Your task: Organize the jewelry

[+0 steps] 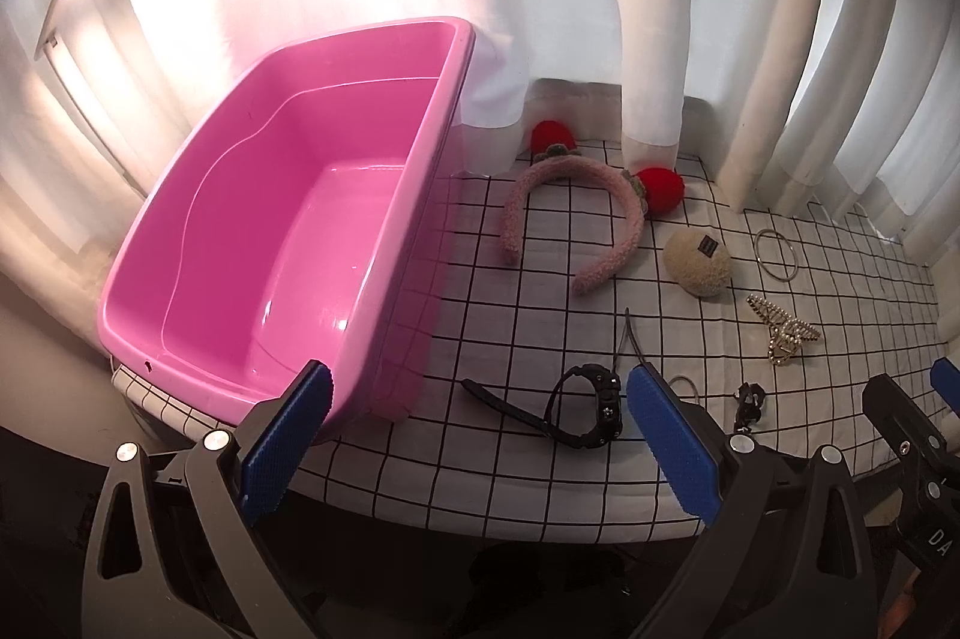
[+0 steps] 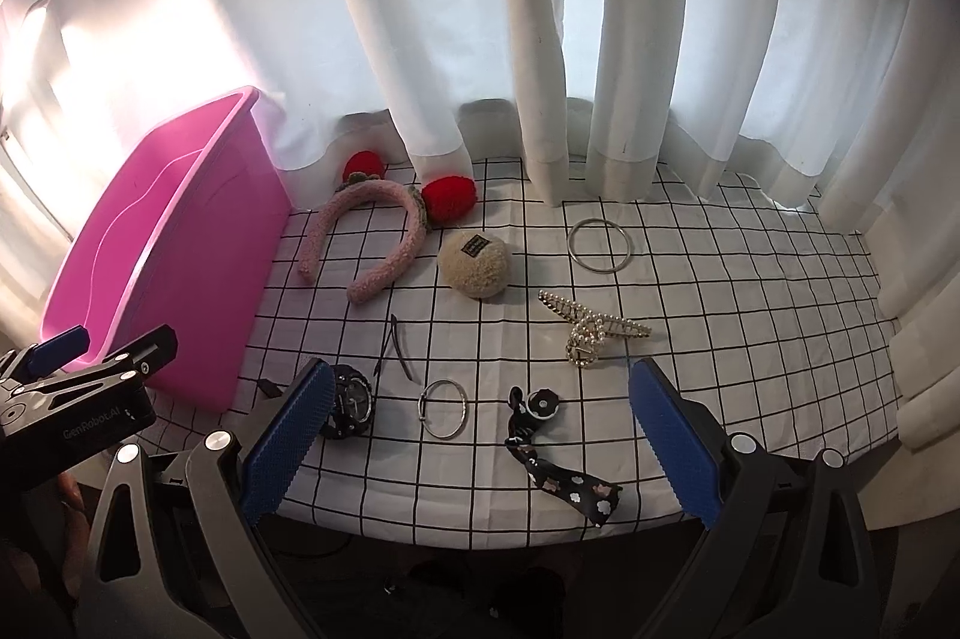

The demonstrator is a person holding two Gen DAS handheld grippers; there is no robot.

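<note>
An empty pink tub (image 1: 282,243) (image 2: 168,255) stands at the left of the checked cloth. Spread to its right are a fuzzy pink headband with red pompoms (image 1: 570,213) (image 2: 384,231), a beige fluffy puff (image 1: 698,264) (image 2: 475,263), a silver bangle (image 2: 600,245) (image 1: 777,256), a pearl claw clip (image 2: 591,330) (image 1: 783,330), a black watch (image 1: 591,408) (image 2: 351,399), a small ring bracelet (image 2: 444,408) and a black floral hair tie (image 2: 555,459). My left gripper (image 1: 477,387) is open near the watch. My right gripper (image 2: 480,387) is open above the front items.
White curtains (image 2: 540,39) hang along the back and right edges of the cloth. A thin black hairpin (image 2: 396,354) lies beside the watch. The table's front edge (image 2: 480,534) runs just ahead of both grippers. The left gripper's body (image 2: 78,399) shows at the left in the right wrist view.
</note>
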